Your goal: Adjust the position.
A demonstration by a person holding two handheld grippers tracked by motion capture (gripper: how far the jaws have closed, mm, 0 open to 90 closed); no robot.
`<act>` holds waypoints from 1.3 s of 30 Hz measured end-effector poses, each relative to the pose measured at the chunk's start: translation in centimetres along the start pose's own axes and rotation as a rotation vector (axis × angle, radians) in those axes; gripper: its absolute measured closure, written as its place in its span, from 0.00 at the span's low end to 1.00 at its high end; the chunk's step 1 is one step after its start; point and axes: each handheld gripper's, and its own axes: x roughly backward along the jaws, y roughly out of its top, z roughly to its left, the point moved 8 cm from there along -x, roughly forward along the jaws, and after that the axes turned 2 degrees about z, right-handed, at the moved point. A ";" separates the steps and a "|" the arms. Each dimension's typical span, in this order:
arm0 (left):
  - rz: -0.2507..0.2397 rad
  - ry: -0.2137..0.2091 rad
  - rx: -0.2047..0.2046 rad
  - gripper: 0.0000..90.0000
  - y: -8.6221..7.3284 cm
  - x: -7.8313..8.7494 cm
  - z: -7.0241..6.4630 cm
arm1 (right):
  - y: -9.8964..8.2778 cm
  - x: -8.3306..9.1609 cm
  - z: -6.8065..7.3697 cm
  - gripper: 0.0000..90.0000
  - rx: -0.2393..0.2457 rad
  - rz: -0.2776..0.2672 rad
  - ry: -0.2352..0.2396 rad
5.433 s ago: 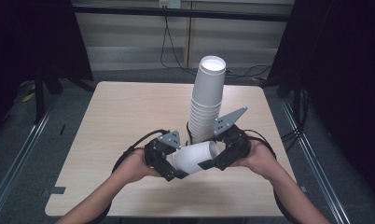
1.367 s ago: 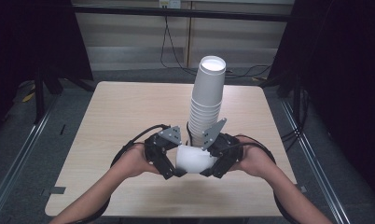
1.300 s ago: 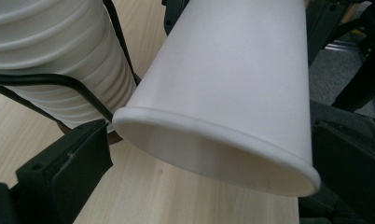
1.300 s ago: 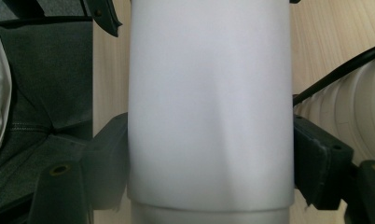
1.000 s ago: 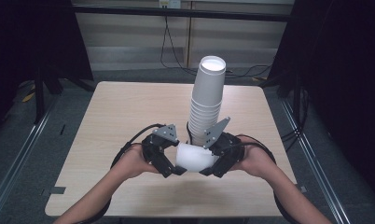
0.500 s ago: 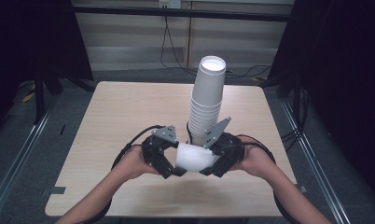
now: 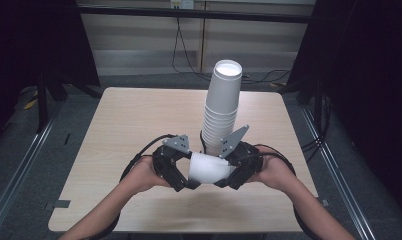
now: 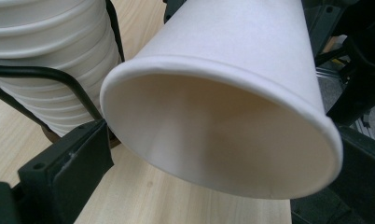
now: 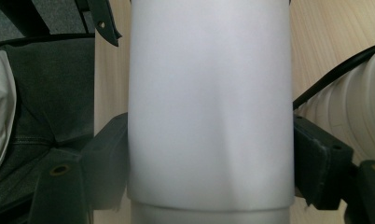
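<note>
High view: both grippers, L & R, have jaws clamped on one paper cup held sideways above tabletop by cup stack, prob. to pull nested cups apart.

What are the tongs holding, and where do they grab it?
Both tongs hold one white paper cup lying sideways above the table. The right tongs squeeze its side wall near the bottom end; the left tongs clasp it at the open rim.

Obstacle: tall cup stack standing just behind the grippers, mid-surface.
Free room: bare surface left of the stack; narrower strip on its right.
</note>
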 end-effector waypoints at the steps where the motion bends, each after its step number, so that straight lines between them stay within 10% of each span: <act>1: 0.001 0.000 -0.001 0.00 0.0 0.0 0.0 | 0.0 0.0 0.0 0.26 -0.005 -0.003 0.000; 39: -0.053 -0.010 0.004 0.03 0.5 0.5 0.0 | 0.3 0.7 -0.1 0.26 -0.067 -0.164 0.053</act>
